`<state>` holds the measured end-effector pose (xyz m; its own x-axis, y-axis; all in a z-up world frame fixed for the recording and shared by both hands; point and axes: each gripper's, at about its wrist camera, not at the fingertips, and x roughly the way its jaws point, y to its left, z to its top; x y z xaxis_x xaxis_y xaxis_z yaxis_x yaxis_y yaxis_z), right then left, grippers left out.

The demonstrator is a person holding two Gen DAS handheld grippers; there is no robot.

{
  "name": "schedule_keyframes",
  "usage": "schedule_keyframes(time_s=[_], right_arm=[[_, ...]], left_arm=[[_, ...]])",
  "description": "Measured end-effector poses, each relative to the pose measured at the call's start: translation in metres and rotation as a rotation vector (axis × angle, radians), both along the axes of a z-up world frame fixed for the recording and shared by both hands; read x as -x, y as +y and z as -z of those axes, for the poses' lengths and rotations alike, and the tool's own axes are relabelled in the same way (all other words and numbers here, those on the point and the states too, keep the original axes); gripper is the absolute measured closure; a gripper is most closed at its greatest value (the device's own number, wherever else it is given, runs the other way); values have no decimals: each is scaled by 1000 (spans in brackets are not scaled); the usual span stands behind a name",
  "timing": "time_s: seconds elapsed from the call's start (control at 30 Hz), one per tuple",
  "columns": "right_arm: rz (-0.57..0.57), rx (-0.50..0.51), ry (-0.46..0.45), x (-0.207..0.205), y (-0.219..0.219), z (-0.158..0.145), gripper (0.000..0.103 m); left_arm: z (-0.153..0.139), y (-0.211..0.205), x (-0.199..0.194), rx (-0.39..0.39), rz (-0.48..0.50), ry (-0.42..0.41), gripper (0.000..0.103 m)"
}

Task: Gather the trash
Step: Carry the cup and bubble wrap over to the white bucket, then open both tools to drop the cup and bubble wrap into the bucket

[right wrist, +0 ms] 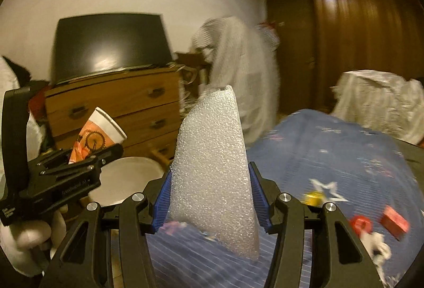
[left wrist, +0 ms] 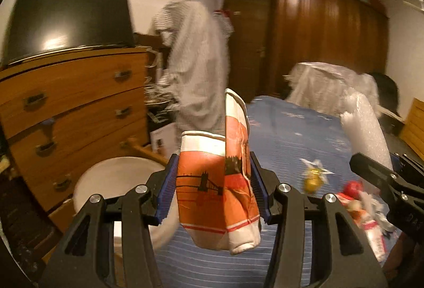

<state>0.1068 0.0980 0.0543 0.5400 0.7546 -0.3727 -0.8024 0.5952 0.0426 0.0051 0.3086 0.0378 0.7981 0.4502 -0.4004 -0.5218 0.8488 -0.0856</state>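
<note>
My left gripper (left wrist: 213, 184) is shut on a crushed orange and white paper cup (left wrist: 217, 182), held above the bed edge; the cup also shows in the right wrist view (right wrist: 98, 136). My right gripper (right wrist: 209, 195) is shut on a piece of white foam sheet (right wrist: 214, 171), which also shows in the left wrist view (left wrist: 365, 129). A white bin (left wrist: 116, 176) stands on the floor to the left, beside the bed; it also shows in the right wrist view (right wrist: 127, 179). Small trash lies on the blue bedspread (left wrist: 291, 134): a gold wrapper (left wrist: 311, 183), red pieces (right wrist: 393, 219) and white scraps (right wrist: 379, 245).
A wooden chest of drawers (left wrist: 74, 113) with a black screen (left wrist: 69, 17) on top stands at the left. A grey garment (left wrist: 196, 68) hangs behind. A dark wardrobe (left wrist: 326, 38) and a door are at the back. A crumpled white sheet (left wrist: 331, 86) lies at the bed's far end.
</note>
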Motion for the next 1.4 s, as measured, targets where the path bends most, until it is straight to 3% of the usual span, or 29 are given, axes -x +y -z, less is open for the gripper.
schedule_keyframes(time_s=[0.37, 0.6, 0.87, 1.27, 1.33, 1.4], right_arm=[[-275, 217, 201, -22, 243, 6, 48], [-380, 419, 319, -35, 369, 57, 48], [-396, 538, 402, -54, 402, 108, 48], [-401, 539, 415, -64, 398, 129, 48], [-400, 536, 412, -65, 398, 130, 43], [-400, 522, 407, -66, 397, 128, 28]], left_arm=[[23, 133, 23, 144, -137, 138, 54], [66, 186, 13, 263, -151, 231, 54], [106, 223, 9, 329, -162, 292, 54], [126, 231, 3, 356, -151, 302, 53], [127, 232, 2, 356, -159, 306, 51], [127, 235, 3, 347, -177, 303, 36]])
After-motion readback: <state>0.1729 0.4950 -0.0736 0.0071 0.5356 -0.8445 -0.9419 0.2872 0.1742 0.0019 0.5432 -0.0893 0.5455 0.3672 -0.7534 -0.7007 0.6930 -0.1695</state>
